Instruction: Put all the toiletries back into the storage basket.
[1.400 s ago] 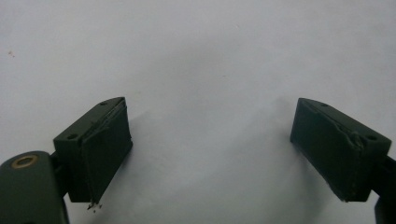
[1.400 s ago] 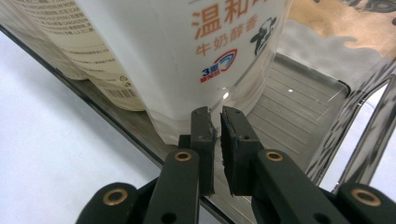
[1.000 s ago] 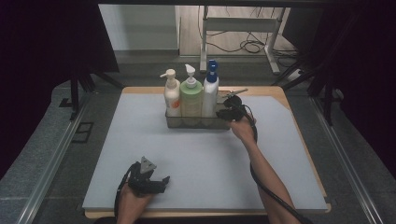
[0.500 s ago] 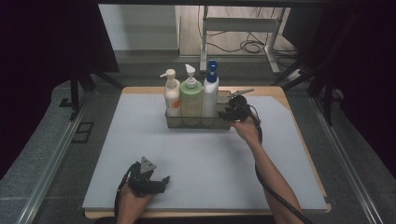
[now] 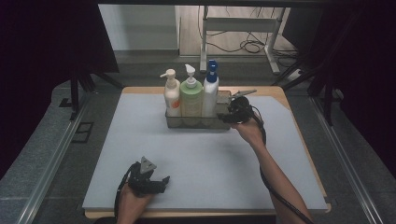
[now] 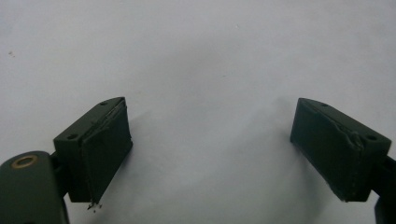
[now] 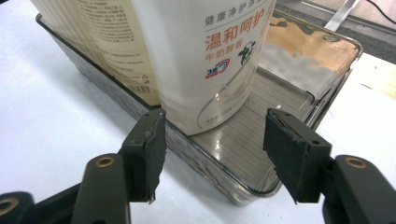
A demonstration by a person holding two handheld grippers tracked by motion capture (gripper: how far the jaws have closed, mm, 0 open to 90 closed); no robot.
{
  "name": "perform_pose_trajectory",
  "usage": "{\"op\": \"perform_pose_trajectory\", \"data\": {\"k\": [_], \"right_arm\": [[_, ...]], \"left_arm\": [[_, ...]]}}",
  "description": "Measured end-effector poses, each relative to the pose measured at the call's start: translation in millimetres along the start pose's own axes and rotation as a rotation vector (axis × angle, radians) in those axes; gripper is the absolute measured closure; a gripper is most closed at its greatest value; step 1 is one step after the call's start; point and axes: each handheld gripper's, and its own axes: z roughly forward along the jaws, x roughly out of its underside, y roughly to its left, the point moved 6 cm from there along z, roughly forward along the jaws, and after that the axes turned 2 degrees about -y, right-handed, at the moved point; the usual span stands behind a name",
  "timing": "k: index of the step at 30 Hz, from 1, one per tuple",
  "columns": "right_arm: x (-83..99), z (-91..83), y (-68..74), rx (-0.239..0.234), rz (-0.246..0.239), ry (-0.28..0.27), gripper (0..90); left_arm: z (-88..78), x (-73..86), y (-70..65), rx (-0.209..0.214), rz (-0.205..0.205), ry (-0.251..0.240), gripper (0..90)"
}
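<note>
While the right tongs point(image 7: 212, 154), jaws just opened and grasping nothing, hang at the tray's point(image 7: 299, 100) near rim, the white bottle point(image 7: 205, 56) stands just beyond them inside it, open tray floor to its right. Left tongs point(image 6: 210, 149) rest released, well apart over bare surface point(image 5: 210, 158).
</note>
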Motion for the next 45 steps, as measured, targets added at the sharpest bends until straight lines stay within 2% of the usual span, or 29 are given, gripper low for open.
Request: {"op": "perform_pose_trajectory", "data": {"k": [8, 24, 45], "right_arm": [[5.3, -10.5, 2.0, 0.0, -0.028, 0.007, 31.6], [15.6, -34.1, 9.7, -0.019, -0.07, 0.0, 24.8], [53.6, -62.6, 11.9, -0.033, -0.106, 0.027, 17.6]], "left_arm": [[0.1, 0.0, 0.0, 0.0, -0.001, -0.001, 11.7], [0.1, -0.1, -0.3, 0.0, -0.003, -0.002, 11.7], [0.1, -0.1, -0.4, 0.0, -0.003, -0.003, 11.7]]}}
